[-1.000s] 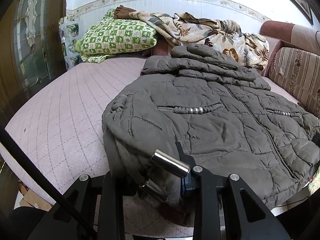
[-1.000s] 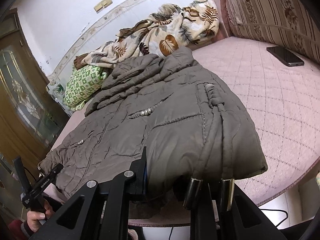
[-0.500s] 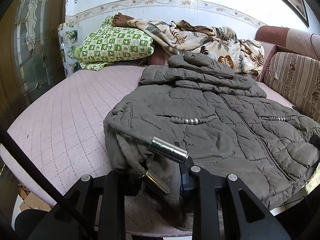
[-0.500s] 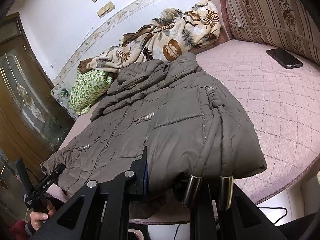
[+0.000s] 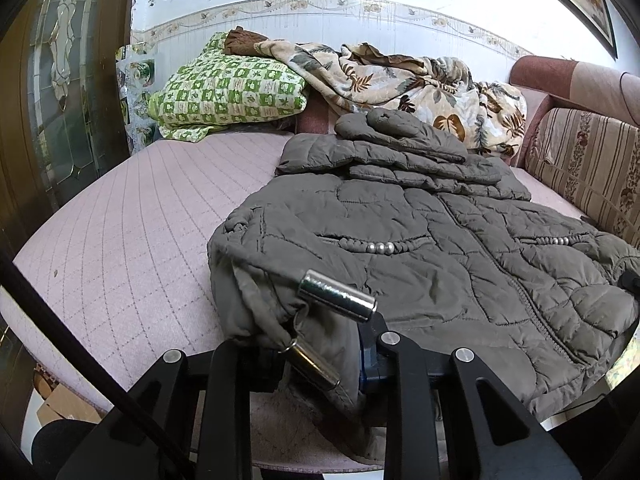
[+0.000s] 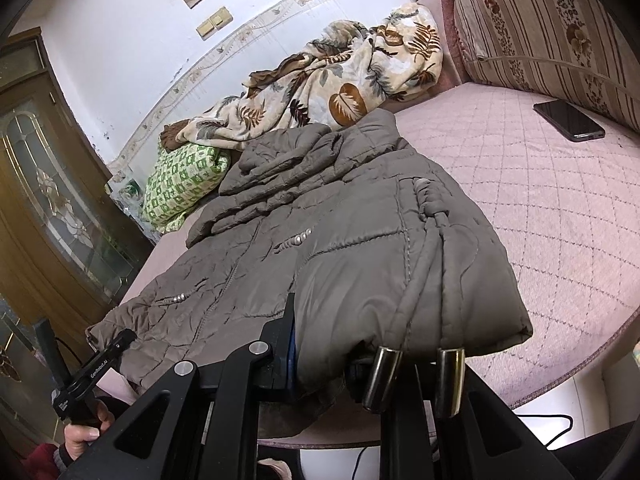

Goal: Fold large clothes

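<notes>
Hardly anything's shifted over the last second: quilted grey jacket [image 5: 420, 240] still lies spread on the pink bed [image 5: 132, 216], near hem at the edge. Left gripper [image 5: 320, 344] and right gripper [image 6: 340, 360] each stay clamped narrow on that hem, metal cord ends [image 6: 386, 376] dangling.

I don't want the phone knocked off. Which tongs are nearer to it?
Right. The right tongs grip the jacket hem on the phone's side; the left tongs grip the far corner.
</notes>
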A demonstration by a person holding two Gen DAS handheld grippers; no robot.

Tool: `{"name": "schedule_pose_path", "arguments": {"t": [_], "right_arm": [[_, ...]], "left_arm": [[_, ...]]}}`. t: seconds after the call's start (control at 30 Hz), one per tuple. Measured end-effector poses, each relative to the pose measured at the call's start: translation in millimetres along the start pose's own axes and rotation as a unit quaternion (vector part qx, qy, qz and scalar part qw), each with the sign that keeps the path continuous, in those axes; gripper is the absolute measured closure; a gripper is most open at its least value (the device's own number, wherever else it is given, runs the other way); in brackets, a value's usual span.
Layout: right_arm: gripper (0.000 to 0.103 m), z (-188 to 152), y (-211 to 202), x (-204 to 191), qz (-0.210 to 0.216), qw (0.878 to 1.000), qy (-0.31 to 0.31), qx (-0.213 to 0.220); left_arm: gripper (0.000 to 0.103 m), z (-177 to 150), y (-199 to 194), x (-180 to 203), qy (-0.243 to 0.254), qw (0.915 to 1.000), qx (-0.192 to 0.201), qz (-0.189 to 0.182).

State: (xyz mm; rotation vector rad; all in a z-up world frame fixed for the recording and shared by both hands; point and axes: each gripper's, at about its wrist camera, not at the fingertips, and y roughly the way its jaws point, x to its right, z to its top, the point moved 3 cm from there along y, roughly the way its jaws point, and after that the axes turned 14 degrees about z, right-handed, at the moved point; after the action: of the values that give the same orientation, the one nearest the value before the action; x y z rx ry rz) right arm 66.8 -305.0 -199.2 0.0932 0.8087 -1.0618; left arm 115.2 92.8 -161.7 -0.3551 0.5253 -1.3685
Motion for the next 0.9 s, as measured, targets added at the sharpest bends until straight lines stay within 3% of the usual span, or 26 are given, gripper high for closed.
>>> {"name": "schedule_pose_path", "arguments": {"t": [0.37,0.9], "right_arm": [[0.083,10.0,-14.1,-13.8,0.016,1.0,-0.006,0.01],[0.083,59.5,-24.9,-45.1,0.045,0.997,-0.045,0.038]], "left_arm": [[0.078,13.8,-16.3,-8.5,-0.015,0.9997,0.011,-0.014],[0.078,68.7,-28.7,-7.8,-0.015,0.9978,0.062,-0.018]]}}
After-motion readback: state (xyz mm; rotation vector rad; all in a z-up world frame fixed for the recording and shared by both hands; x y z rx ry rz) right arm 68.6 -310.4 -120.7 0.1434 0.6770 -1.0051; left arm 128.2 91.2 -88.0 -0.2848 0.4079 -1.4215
